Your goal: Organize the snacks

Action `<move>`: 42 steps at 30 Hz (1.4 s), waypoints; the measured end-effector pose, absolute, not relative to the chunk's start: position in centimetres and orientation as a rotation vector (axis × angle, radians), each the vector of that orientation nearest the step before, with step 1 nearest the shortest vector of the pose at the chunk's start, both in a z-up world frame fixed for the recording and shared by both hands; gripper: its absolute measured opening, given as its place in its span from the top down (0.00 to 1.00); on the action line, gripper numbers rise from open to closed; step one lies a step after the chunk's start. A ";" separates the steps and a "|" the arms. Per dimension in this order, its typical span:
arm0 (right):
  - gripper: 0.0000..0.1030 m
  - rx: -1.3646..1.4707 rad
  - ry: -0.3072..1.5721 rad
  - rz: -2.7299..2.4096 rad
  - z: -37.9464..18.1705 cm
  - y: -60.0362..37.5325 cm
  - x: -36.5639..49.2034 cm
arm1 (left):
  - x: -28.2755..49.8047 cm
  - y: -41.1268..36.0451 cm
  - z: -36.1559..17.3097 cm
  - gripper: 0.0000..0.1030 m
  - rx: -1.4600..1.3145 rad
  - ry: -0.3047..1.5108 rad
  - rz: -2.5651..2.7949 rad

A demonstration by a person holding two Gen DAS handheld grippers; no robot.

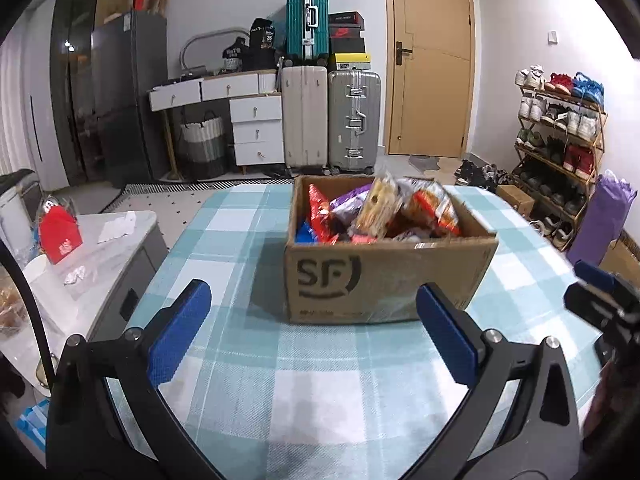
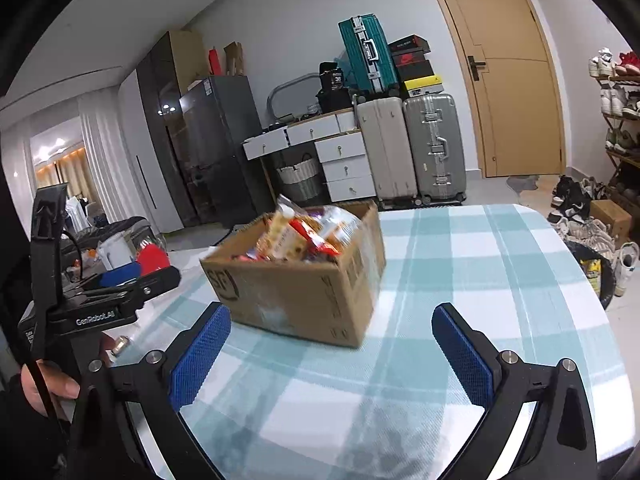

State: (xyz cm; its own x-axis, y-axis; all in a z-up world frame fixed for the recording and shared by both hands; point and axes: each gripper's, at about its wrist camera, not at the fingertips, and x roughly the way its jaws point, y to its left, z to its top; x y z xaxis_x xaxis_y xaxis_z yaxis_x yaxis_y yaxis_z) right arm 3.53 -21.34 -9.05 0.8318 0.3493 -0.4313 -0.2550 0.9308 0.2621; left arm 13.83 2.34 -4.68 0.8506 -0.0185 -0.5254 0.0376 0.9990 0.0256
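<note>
So there's a cardboard box [image 1: 390,276] sitting on a table with a blue-and-white checked tablecloth [image 1: 248,360], and it's stuffed with snack packets [image 1: 380,210], all heaped up past the rim. Orange, purple, red and yellowish wrappers, a bit blurry so I can't read any of them. The box has a big dark logo printed on the side facing the left camera.

Both claws are spread wide with nothing between the pads. The left gripper [image 1: 316,336] hangs over the cloth just short of the box, blue pads either side of its front wall in the view but not touching it. The right gripper [image 2: 330,354] is also above the cloth, with the box ahead and a bit to its left, seen corner-on. From the right camera you can also spot the other gripper at the left edge, with the person's fingers [image 2: 60,386] wrapped around its handle.

Background stuff: a wooden door [image 1: 430,60], three suitcases [image 1: 330,116] stacked against the wall with shoeboxes on top, a white drawer unit [image 1: 256,128], a dark fridge [image 1: 128,96], and a shoe rack [image 1: 560,140] packed with sneakers on the right. Left of the table there's a white side counter [image 1: 92,256] with a red bag [image 1: 60,236] on it.
</note>
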 end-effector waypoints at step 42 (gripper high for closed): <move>0.01 0.195 0.502 0.248 -12.0 -22.6 2.4 | 12.4 5.4 -9.4 0.01 0.016 0.480 0.083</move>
State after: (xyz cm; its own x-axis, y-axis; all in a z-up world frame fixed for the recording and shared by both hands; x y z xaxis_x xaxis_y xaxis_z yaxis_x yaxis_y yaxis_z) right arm 2.36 -22.56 -11.99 0.8478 0.2809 -0.4499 -0.1860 0.9518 0.2438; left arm 12.37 5.36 -9.38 0.8835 0.0839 -0.4609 -0.0763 0.9965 0.0352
